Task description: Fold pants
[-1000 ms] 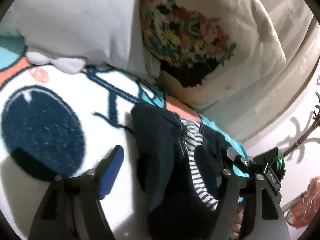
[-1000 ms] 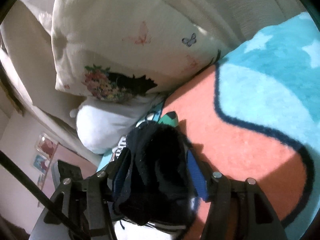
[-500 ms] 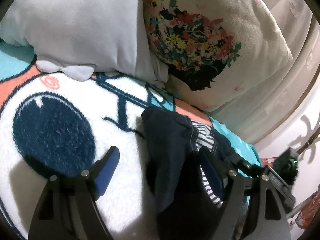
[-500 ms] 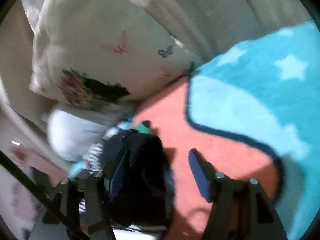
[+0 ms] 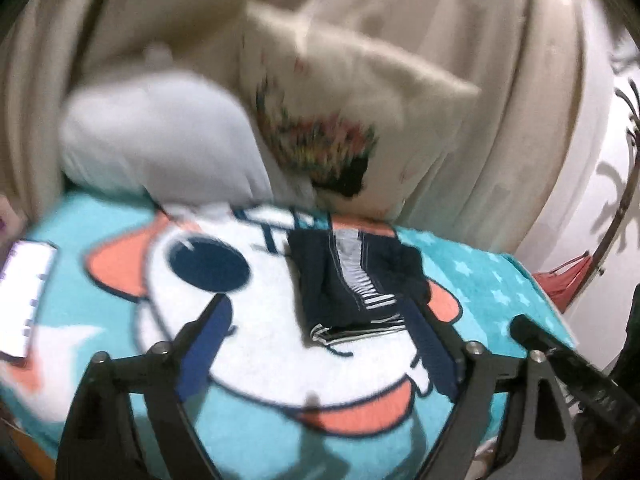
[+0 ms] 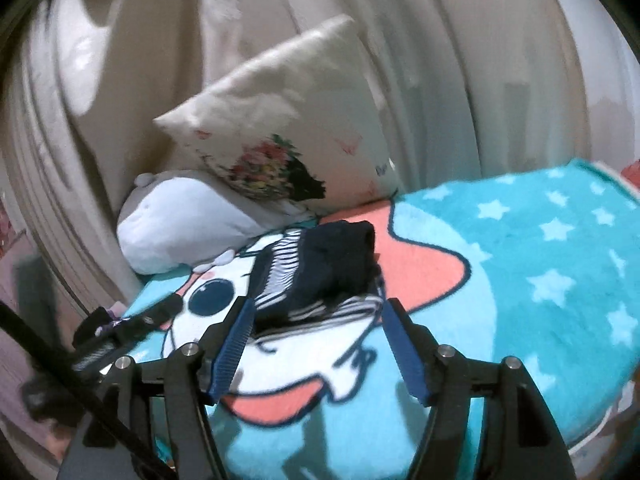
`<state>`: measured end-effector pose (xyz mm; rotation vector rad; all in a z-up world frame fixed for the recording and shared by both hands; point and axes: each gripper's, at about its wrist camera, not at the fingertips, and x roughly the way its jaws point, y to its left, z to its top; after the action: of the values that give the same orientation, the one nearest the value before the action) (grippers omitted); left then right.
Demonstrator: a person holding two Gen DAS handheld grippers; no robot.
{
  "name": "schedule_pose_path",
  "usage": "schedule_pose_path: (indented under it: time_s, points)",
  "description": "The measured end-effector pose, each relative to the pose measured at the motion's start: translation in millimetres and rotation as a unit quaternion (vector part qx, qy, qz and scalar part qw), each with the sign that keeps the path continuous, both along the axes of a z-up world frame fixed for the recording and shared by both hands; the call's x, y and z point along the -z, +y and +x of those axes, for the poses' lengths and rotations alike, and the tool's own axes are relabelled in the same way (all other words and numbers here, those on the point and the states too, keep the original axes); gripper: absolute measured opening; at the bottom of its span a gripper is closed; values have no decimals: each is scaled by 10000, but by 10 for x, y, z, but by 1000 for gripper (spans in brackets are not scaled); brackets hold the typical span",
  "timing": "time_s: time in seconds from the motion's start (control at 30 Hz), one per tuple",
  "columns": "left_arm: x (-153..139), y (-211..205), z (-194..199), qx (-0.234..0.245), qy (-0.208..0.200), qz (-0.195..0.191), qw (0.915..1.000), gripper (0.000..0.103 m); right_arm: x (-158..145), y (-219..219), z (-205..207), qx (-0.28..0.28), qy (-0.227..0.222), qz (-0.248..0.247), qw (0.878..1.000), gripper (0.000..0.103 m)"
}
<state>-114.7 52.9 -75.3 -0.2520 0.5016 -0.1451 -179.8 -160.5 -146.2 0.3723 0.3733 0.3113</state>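
Observation:
The dark navy pants with a striped lining lie folded in a small bundle on the cartoon blanket. In the right wrist view the same pants sit just beyond the fingertips. My left gripper hangs above and short of the bundle, its jaws opening, nothing between the blue pads. My right gripper is likewise drawn back from the pants, jaws opening wide and empty. The left gripper's body shows at the left of the right wrist view.
A floral pillow and a white plush cushion lean against cream curtains behind the pants. A white phone-like object lies at the blanket's left edge. A red bag and a coat stand are at the right.
Both grippers let go of the pants, opened wider and pulled back and up. The folded bundle now lies free on the blanket, and more of the bed is in sight.

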Motion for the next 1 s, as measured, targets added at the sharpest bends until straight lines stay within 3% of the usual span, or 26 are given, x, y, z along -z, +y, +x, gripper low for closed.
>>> schedule_pose_path:
  time_s: [0.13,0.23,0.37,0.53,0.73,1.0]
  points:
    - [-304,-61,-561,-401,-735,424,9956,101,-39,14,-353,140,-198,-28,9997,73]
    - [-508,-149,-998,-718,-1372,828,9845,103,-78,-11,-506,161,-261,7,9995,76]
    - [-601,-278,-1263,-740,-1726,1172,9752,103,-52,25,-604,260,-234,-69,9994,77]
    - [-497,-369,-1287,-531,-1449,1393,9782,103,87,45,-586,499,58,-225,9985,77]
    - [-240,-388,-1098,-452,-773,1596,9831,103,233,13,-504,664,286,-372,9967,77]
    - [-21,-345,-909,-302,-343,1536,9871,103,327,157,-363,582,348,-692,9953,78]
